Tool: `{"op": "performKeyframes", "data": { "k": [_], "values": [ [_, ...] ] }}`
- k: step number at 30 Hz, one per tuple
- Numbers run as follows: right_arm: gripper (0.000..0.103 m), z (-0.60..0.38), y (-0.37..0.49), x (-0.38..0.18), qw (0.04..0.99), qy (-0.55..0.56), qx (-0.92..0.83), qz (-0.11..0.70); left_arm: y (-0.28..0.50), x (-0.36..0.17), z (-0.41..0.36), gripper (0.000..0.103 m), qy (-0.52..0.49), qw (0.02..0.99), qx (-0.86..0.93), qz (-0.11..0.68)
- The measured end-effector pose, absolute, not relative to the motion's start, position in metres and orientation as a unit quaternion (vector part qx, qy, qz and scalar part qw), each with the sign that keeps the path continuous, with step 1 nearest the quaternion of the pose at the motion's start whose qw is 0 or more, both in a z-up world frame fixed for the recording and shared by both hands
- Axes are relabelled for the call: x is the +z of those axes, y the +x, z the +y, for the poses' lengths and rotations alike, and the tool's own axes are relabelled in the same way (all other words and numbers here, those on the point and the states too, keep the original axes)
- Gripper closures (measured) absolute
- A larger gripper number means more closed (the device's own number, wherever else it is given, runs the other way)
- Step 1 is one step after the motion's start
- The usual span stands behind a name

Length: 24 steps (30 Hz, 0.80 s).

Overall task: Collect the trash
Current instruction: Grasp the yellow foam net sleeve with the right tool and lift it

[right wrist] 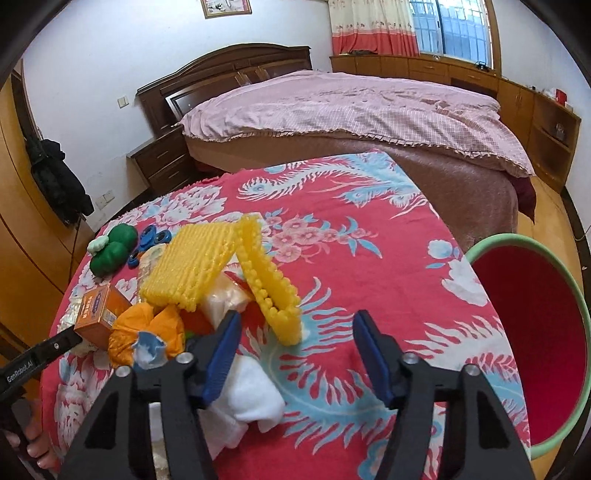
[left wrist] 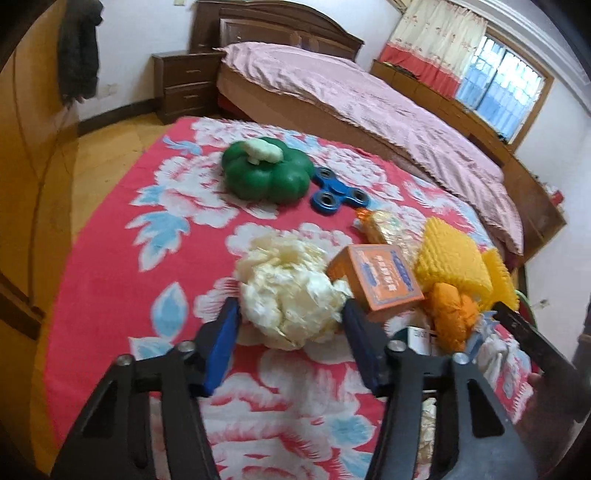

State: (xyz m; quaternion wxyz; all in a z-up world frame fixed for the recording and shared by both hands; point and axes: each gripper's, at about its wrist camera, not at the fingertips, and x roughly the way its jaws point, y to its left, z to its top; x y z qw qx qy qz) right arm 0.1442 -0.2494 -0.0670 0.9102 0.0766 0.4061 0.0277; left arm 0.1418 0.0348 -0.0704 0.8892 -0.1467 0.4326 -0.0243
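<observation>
A bedroom with white walls (right wrist: 110, 48) and a yellow wooden floor (left wrist: 107, 147). A bed (right wrist: 351, 103) under a pink checked cover stands against a dark wooden headboard (right wrist: 229, 70), a dark nightstand (left wrist: 186, 83) beside it. Low wooden cabinets (right wrist: 517, 99) run beneath a barred window (left wrist: 498, 99) with red-and-cream curtains (left wrist: 436, 48). Daylight comes through. A dark coat (left wrist: 77, 55) hangs at the left, and a small framed picture (right wrist: 227, 7) hangs high.

The left gripper (left wrist: 290, 314) hangs spread wide around a crumpled cream plastic wad (left wrist: 288, 291) on the red floral cloth (left wrist: 110, 266), beside an orange carton (left wrist: 376, 282) and yellow foam netting (left wrist: 452, 258).
</observation>
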Motion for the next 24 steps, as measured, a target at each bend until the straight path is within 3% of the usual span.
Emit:
{"op": "performKeyframes", "data": {
  "k": [5, 12, 24],
  "values": [
    [0.065, -0.251, 0.149, -0.073, 0.908, 0.087, 0.026, 0.409, 0.138, -0.068, 0.033, 0.059, -0.15, 0.895, -0.043, 0.417],
    [0.089, -0.248, 0.154, -0.072, 0.911, 0.086, 0.022, 0.403, 0.131, -0.063, 0.045, 0.059, -0.177, 0.898, -0.042, 0.401],
    [0.092, -0.238, 0.124, -0.045, 0.928, 0.061, -0.014, 0.368, 0.12, -0.05, 0.046, 0.061, -0.177, 0.905, -0.073, 0.38]
  ]
}}
